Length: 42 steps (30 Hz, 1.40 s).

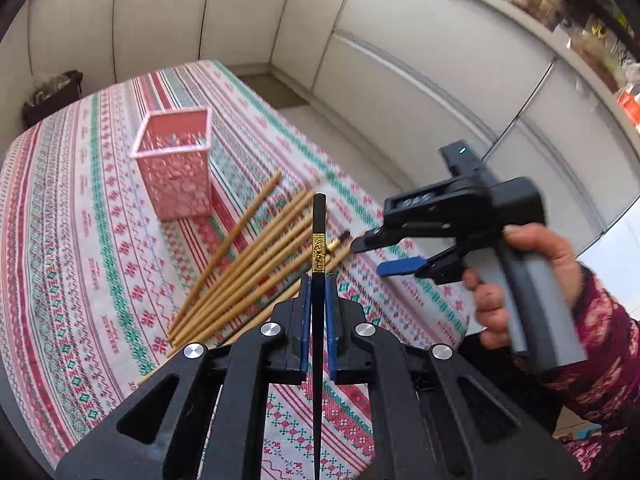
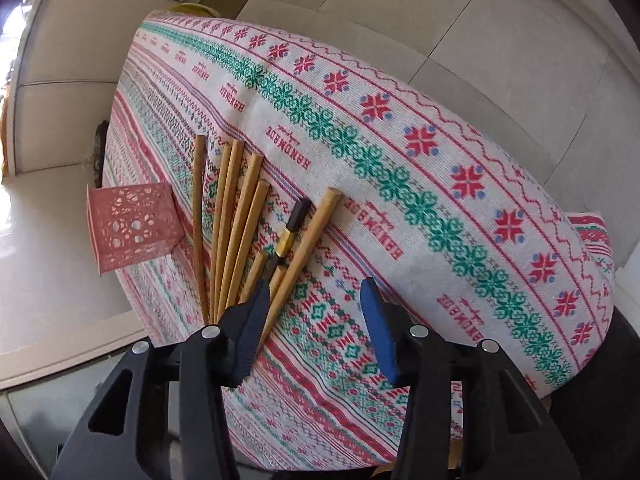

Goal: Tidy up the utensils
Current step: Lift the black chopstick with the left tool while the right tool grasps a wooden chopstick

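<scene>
My left gripper (image 1: pixel 319 280) is shut on a black chopstick (image 1: pixel 319 224) with a gold band, held above the table and pointing forward. Several wooden chopsticks (image 1: pixel 248 264) lie fanned on the patterned tablecloth; they also show in the right wrist view (image 2: pixel 232 224). A pink perforated holder (image 1: pixel 176 168) stands upright behind them, and shows in the right wrist view (image 2: pixel 132 226). My right gripper (image 2: pixel 316 300) is open and empty just above the pile; it also shows in the left wrist view (image 1: pixel 366 256). A second black chopstick (image 2: pixel 290 232) lies among the wooden ones.
The table with the red, green and white cloth (image 1: pixel 80 240) ends at an edge on the right, with floor beyond. White cabinets (image 1: pixel 400 80) run behind. A dark bin (image 1: pixel 52 96) stands past the far left corner.
</scene>
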Tool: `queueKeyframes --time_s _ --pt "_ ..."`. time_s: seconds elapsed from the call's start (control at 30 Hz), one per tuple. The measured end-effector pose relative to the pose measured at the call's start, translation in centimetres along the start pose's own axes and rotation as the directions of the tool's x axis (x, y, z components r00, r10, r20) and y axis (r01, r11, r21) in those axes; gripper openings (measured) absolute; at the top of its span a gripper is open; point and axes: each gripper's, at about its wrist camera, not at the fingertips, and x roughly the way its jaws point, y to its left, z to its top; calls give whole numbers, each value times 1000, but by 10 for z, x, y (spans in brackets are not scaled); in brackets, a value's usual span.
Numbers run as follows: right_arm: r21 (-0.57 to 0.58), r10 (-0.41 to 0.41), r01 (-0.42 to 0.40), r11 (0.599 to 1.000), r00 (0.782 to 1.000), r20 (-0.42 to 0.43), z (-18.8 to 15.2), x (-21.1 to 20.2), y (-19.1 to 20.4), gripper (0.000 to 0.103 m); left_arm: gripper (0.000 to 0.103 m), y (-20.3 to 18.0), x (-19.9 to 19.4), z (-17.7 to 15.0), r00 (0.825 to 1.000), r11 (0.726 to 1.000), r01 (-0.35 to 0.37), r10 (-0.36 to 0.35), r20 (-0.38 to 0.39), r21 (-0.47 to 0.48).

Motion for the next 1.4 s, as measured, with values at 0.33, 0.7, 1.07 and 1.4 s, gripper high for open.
queueKeyframes --time_s 0.33,0.7,1.07,1.4 --pt "-20 -285 286 958 957 52 15 25 45 15 6 6 -52 13 989 997 82 -82 125 4" --pt "-240 -344 355 903 935 87 -12 29 52 11 6 11 -77 7 977 997 65 -55 205 -43" --pt "-387 -332 382 839 923 192 -61 57 76 36 6 7 -88 4 967 997 9 11 253 -78" --pt "-379 -84 130 916 987 135 -76 32 27 8 6 4 -91 4 962 997 5 18 271 -82"
